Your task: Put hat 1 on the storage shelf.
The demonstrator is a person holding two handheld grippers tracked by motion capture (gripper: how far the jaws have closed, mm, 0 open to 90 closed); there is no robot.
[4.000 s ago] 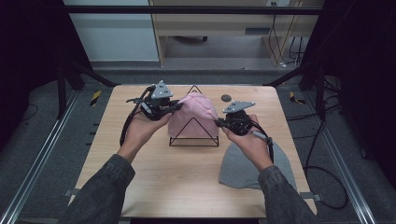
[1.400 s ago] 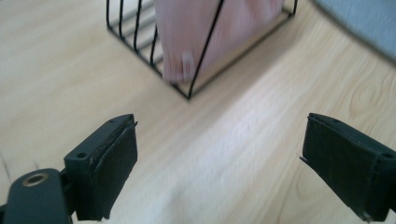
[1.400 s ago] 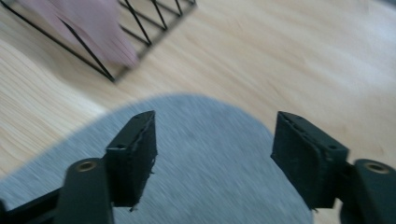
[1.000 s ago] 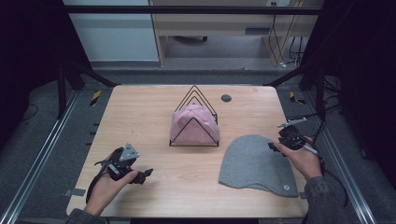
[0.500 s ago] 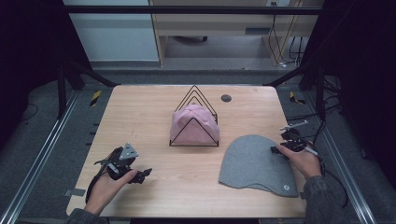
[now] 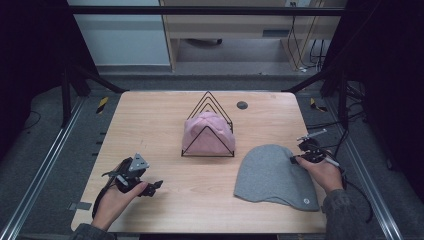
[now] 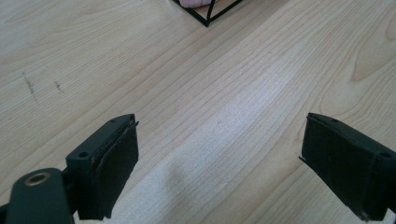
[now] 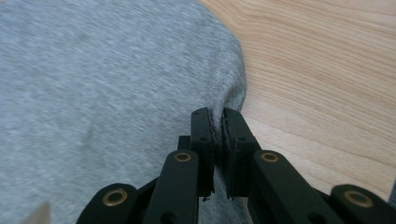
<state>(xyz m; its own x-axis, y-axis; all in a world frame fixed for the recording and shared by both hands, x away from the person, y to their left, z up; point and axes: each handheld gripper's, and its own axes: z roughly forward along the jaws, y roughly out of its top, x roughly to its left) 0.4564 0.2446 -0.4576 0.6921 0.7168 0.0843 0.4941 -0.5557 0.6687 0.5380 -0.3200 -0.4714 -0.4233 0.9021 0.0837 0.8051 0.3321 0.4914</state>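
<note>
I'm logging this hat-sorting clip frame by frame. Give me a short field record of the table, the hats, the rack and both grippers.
table: light wood
wire rack: black, triangular frames, standing mid-table
pink hat: sits inside the wire rack
grey hat: lies flat at the right front of the table
right gripper: at the grey hat's right edge; jaws have just been closing and now pinch the hat's edge
left gripper: over bare wood at the left front, jaws wide apart, nothing between them

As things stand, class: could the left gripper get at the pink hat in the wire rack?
Probably yes: the left gripper has open, empty jaws, and bare table lies between it and the pink hat.
</note>
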